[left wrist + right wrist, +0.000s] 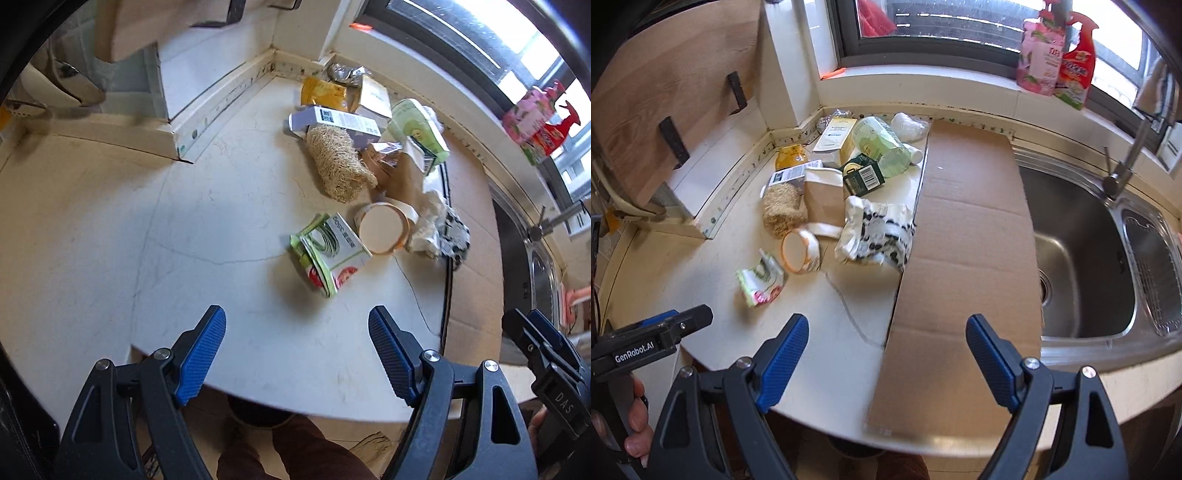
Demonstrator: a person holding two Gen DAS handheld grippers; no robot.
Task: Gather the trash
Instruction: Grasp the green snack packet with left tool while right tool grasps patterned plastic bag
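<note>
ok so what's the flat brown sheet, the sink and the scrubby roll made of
Sheet: looks like corrugated cardboard, matte brown with fold creases. Sink: probably stainless steel, a brushed grey basin with bright reflections. Scrubby roll: seemingly dried loofah or a similar plant fibre, pale tan, coarse and frayed.

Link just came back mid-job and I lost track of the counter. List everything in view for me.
Trash pile: many mixed wrappers, boxes, counter's back corner.
Loofah: one, tan, in the pile.
Tape roll: one, white-orange, pile's near edge.
Green packet: one, nearest the grippers.
Cardboard sheet: one, brown, beside sink.
Sink: one, steel.
Bottles: two, pink, red, windowsill.
Left gripper: open, empty.
Right gripper: open, empty.
</note>
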